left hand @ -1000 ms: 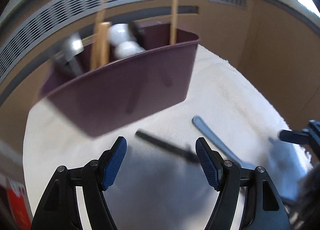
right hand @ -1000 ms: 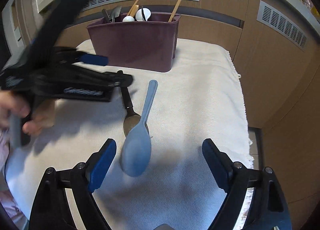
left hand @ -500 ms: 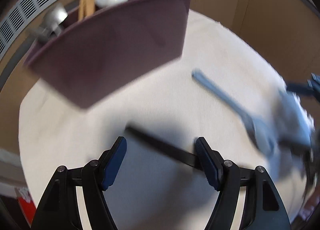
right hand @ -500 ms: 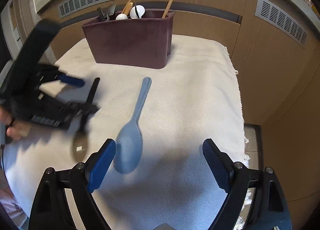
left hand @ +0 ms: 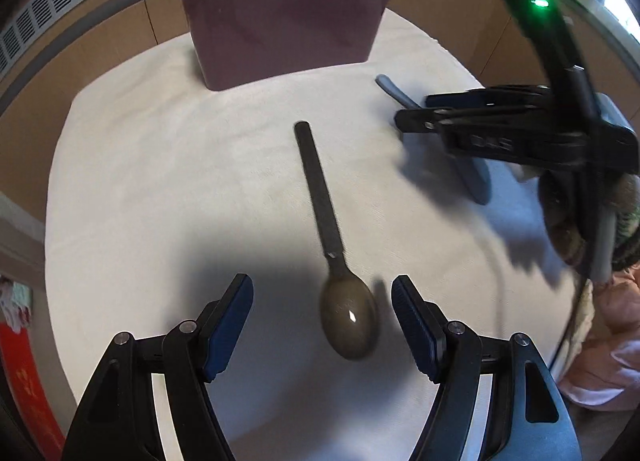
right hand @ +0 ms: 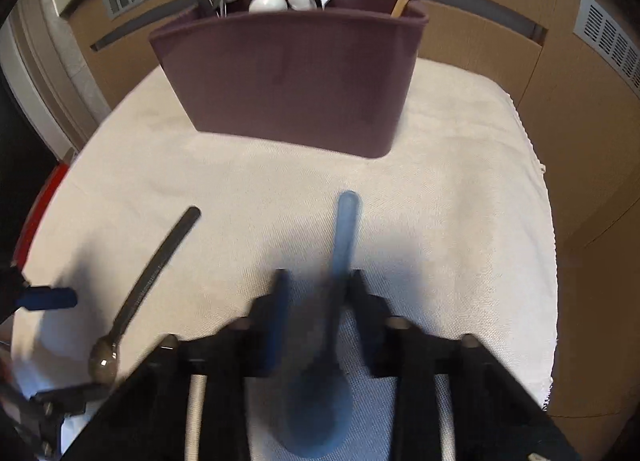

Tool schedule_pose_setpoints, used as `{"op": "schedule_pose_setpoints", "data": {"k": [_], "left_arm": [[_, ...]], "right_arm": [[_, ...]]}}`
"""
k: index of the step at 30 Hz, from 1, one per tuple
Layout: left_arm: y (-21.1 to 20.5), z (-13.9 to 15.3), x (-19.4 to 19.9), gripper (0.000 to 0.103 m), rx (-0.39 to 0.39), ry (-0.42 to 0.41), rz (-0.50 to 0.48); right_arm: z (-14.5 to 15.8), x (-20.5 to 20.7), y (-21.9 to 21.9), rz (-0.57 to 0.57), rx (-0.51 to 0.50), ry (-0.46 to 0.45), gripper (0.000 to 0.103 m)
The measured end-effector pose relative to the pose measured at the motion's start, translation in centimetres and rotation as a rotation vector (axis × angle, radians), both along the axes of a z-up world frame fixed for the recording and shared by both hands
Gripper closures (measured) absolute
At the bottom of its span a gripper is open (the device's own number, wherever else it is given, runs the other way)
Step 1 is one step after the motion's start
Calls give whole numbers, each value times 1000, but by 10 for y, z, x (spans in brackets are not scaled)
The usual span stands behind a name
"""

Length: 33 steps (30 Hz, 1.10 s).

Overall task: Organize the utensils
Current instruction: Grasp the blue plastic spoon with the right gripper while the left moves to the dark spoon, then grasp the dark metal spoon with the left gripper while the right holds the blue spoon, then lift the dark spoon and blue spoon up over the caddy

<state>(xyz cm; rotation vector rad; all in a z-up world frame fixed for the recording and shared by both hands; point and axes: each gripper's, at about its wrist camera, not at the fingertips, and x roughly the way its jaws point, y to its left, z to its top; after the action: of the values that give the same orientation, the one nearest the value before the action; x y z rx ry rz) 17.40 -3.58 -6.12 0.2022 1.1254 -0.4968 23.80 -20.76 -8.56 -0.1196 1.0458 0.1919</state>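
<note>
A white woven cloth point(left hand: 168, 189) covered the whole work surface, and at twelve o'clock on it stood the maroon utensil caddy point(left hand: 284, 33), upright, with wooden sticks, white spoon bowls and metal handles poking above its rim. From the caddy, the right gripper point(right hand: 316, 293) sat toward six o'clock in its own view, and its jaws had just been closing, drawn in around the neck of the blue spoon point(right hand: 344, 229); blur hid whether the pads actually pressed the plastic. That spoon lay flat on the cloth, handle tip toward twelve, bowl toward six under the gripper body. In the left wrist view the left gripper point(left hand: 322, 301) hung with its jaws spread wide, nothing touching the blue pads point(left hand: 230, 317). Between them lay the bowl of the dark-handled metal spoon point(left hand: 320, 197), its black handle running up toward eleven o'clock, flat on the cloth and well apart from the blue one. At three o'clock of that view, the person's hand point(left hand: 568, 217) gripped the right tool.
</note>
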Motion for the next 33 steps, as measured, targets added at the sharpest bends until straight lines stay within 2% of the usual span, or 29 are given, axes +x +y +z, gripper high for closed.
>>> {"op": "schedule_pose_setpoints", "data": {"k": [2, 6, 8, 12, 15, 17, 21, 23, 26, 27, 31, 33], "left_arm": [[-3, -1, -11, 31, -16, -2, 12], [15, -5, -40, 31, -39, -70, 99], [13, -9, -49, 34, -25, -112, 146], [-4, -21, -53, 37, 41, -168, 142], [-4, -20, -52, 50, 22, -167, 148], [-2, -20, -50, 68, 15, -177, 159], [2, -19, -45, 69, -25, -181, 166], [8, -9, -44, 70, -48, -227, 181], [19, 13, -41, 70, -73, -326, 215], [21, 19, -39, 70, -79, -346, 222], [29, 36, -30, 70, -106, -401, 244], [31, 42, -25, 70, -121, -416, 252]], "right_arm": [[2, -5, -5, -3, 17, -1, 93], [10, -16, -16, -16, 40, -21, 94], [15, -22, -17, -14, 45, -33, 94], [22, -28, -20, -12, 54, -46, 94], [29, -34, -24, -13, 58, -69, 94], [34, -39, -26, -14, 47, -96, 94], [40, -49, -30, -9, 58, -116, 92], [39, -55, -35, -14, 72, -111, 85], [32, -65, -40, -13, 109, -86, 62], [28, -68, -40, -10, 117, -76, 58], [15, -71, -30, -6, 121, -40, 52], [9, -71, -24, -10, 105, -26, 39]]}}
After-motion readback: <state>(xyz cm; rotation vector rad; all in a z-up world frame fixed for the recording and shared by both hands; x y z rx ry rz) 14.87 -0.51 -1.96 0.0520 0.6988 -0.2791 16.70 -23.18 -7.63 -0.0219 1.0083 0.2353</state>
